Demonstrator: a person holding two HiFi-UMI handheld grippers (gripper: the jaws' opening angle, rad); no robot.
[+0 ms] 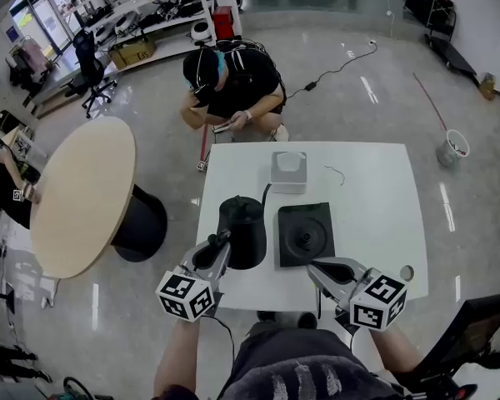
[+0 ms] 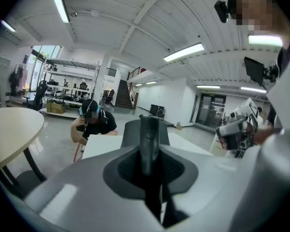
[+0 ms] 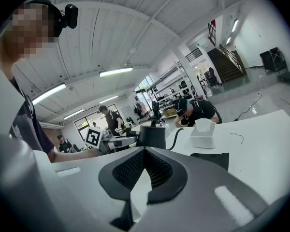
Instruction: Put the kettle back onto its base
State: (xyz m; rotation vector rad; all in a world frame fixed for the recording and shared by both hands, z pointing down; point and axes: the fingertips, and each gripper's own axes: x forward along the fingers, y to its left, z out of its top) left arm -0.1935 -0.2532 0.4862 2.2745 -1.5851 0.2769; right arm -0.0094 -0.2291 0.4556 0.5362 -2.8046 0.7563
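The black kettle [image 1: 243, 223] is just left of its flat black base [image 1: 306, 233] on the white table [image 1: 375, 215]. My left gripper [image 1: 222, 238] is shut on the kettle's handle [image 2: 149, 146], which stands upright between the jaws, with the kettle body [image 2: 135, 129] behind it. I cannot tell whether the kettle touches the table. My right gripper [image 1: 321, 267] is shut with nothing in it, at the table's front edge near the base's front right corner. The right gripper view shows the kettle [image 3: 152, 136] at centre and the base [image 3: 210, 159] to the right.
A white box [image 1: 288, 171] stands behind the base, with a dark cord [image 1: 267, 192] running from it. A short wire [image 1: 335, 173] lies beside it. A person [image 1: 233, 90] crouches beyond the table. A round wooden table [image 1: 83, 194] is to the left and a black chair [image 1: 475, 323] at the lower right.
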